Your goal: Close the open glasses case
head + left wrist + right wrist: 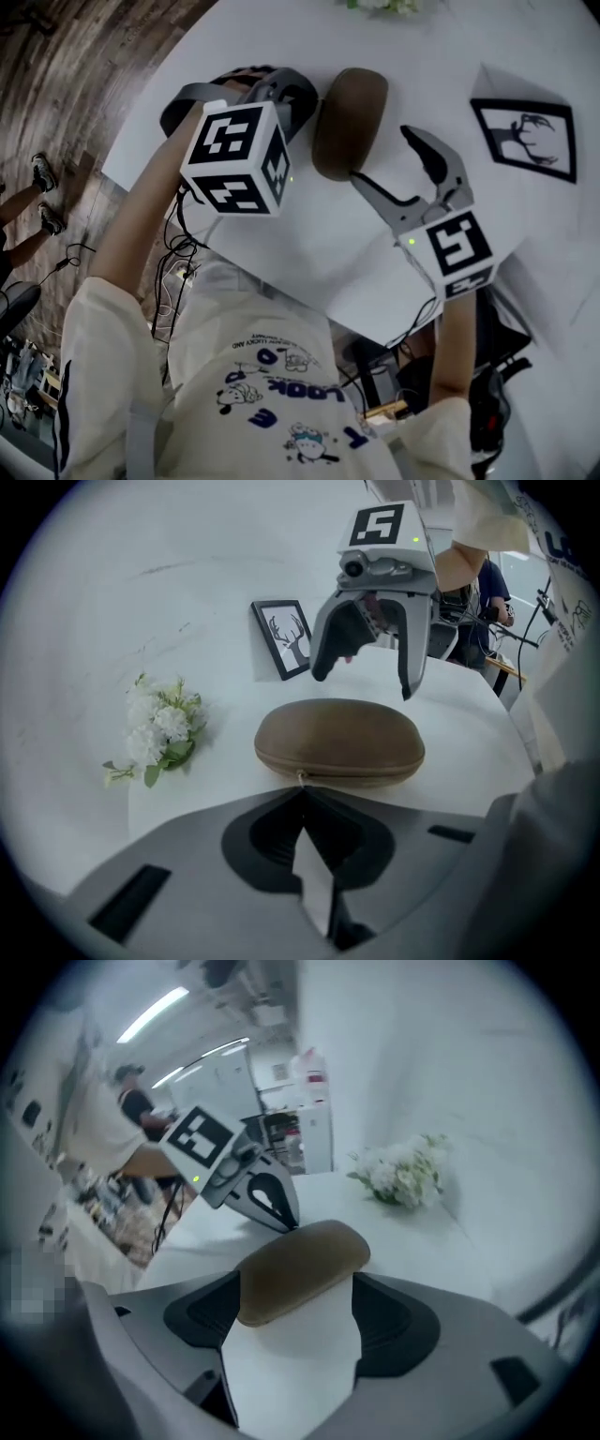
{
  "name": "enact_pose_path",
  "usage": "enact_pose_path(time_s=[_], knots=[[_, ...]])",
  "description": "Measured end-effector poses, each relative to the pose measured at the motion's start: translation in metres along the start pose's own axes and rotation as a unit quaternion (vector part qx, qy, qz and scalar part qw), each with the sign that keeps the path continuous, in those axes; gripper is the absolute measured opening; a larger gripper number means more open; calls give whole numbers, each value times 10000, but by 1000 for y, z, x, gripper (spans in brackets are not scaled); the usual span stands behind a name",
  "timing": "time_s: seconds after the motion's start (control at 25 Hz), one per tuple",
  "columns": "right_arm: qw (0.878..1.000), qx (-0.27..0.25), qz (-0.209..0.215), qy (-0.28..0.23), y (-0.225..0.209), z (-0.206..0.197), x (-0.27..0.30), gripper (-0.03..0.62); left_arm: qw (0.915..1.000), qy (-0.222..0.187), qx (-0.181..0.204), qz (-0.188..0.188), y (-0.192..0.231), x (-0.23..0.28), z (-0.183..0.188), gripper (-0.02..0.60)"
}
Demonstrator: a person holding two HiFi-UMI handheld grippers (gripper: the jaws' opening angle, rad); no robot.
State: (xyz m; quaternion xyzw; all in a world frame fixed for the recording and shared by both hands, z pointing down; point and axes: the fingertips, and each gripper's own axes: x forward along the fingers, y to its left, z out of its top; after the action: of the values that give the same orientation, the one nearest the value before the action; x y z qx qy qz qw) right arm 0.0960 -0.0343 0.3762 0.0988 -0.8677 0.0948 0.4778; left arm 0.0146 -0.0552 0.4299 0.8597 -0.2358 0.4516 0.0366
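The brown oval glasses case (pixel 349 122) lies on the white round table (pixel 281 234) with its lid down and its zip seam drawn together. My left gripper (pixel 292 94) sits just left of the case and is shut with nothing in it. In the left gripper view its tips (pixel 302 794) meet right in front of the small zip pull (pixel 301 778) on the case (pixel 339 741). My right gripper (pixel 398 173) hangs open to the case's right, a little above the table. In the right gripper view the case's (pixel 300 1267) near end shows between its spread jaws, and no pad touches it.
A black-framed deer picture (pixel 527 136) lies at the far right of the table. White flowers (pixel 164 728) rest beyond the case. The table's edge (pixel 141 183) runs close on the left, above a wooden floor with cables (pixel 178 258).
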Motion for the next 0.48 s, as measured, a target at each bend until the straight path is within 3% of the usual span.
enact_pose_path(time_s=[0.08,0.16,0.28,0.48], knots=[[9903,-1312,-23,446,-3,6,2,365,9999,-9,105,-69,2,1,0,2],[9692,-2339,67,765,-6,9,7,365,9996,-28,241,-153,1,2,1,2],[9401,-3276,305,895,-3,10,12,365,9987,6,473,-172,2,3,2,2],[8813,-4499,-93,1443,-29,0,15,365,9984,-19,508,-238,1,4,1,2]])
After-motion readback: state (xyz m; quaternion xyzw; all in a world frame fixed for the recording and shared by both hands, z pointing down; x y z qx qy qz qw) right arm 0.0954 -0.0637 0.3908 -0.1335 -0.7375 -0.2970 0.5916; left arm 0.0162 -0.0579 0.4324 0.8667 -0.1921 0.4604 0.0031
